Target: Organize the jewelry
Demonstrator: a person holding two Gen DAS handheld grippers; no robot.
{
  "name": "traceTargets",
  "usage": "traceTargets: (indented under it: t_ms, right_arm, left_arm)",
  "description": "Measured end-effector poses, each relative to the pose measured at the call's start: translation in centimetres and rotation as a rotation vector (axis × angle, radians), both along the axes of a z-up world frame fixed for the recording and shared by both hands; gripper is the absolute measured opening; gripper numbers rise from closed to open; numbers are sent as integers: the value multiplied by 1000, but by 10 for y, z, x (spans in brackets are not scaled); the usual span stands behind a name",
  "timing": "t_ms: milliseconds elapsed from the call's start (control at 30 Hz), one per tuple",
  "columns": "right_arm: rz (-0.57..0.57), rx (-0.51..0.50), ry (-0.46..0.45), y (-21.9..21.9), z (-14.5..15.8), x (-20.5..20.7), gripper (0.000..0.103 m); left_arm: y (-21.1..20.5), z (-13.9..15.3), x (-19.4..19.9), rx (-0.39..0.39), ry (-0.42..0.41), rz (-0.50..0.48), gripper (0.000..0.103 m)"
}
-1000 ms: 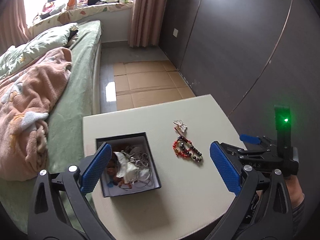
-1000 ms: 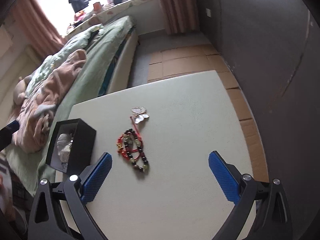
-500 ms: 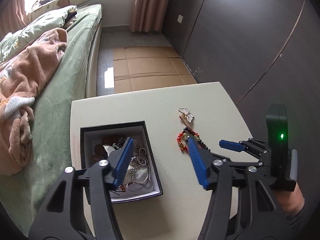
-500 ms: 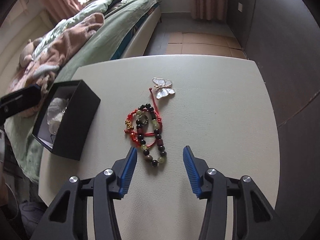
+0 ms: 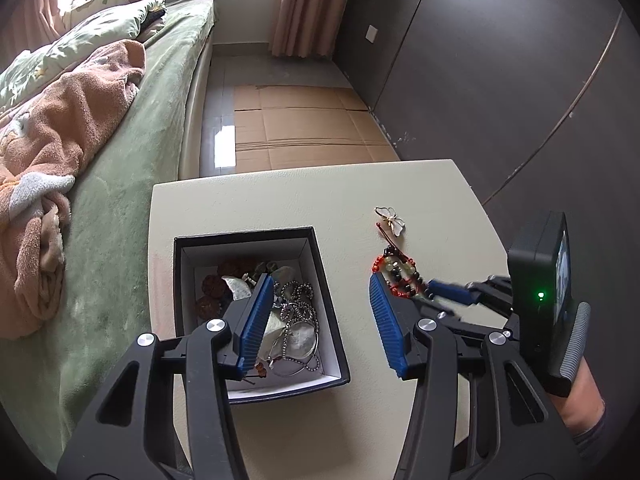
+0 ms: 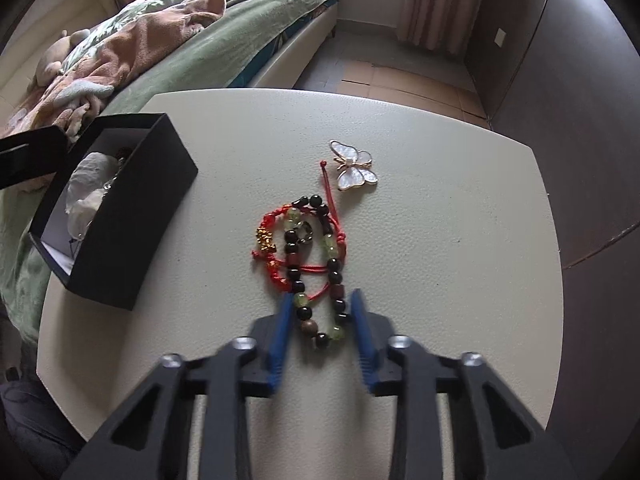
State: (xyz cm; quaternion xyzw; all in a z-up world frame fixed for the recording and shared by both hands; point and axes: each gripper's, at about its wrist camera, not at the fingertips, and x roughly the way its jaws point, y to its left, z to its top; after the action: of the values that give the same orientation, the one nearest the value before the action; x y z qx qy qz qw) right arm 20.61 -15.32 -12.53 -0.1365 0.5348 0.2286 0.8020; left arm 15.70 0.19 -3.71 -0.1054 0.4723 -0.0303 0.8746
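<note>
The right gripper (image 6: 320,320), spread narrowly, straddles the beaded bracelet's (image 6: 316,264) 6 o'clock end on the table (image 6: 460,260), apparently to pinch it, while the left gripper (image 5: 320,316) hangs half-spread, empty, over the black box (image 5: 320,276), its likely destination.

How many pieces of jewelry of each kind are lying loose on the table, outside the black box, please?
Butterfly brooch: 1
Beaded bracelet of dark and pale green beads: 1
Red cord bracelet with a gold charm: 1
Total: 3, on the table. The right claw straddles the near end of the beaded bracelet, its jaws not yet touching it.
</note>
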Motion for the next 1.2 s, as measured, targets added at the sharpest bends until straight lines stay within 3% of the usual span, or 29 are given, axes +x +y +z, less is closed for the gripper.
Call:
traceTargets:
  t_ms: [67,633,700,833,1000,1200]
  right_arm:
    - [-10,28,14,-4,2,1,9]
    - [-158,466,67,-75,56,13,8]
    - [-181,486,58,-84,60,14,8]
    - [-222,507,49,-101,64,19,8]
    - [-256,528,48,-116,64,25,8]
    - [-276,541,46,-124,64,30,8]
  left_arm:
    - [-3,1,1,2,1,-8,51]
    - [-48,1,30,4,26,-86,51]
    - [-58,-5,34,-2,42,-109,48]
    - [-70,-25,48,-40,105,-132,29]
    - [-84,-48,65,-49,191,-146,25]
    - [-96,-66,79,-3,242,-141,21]
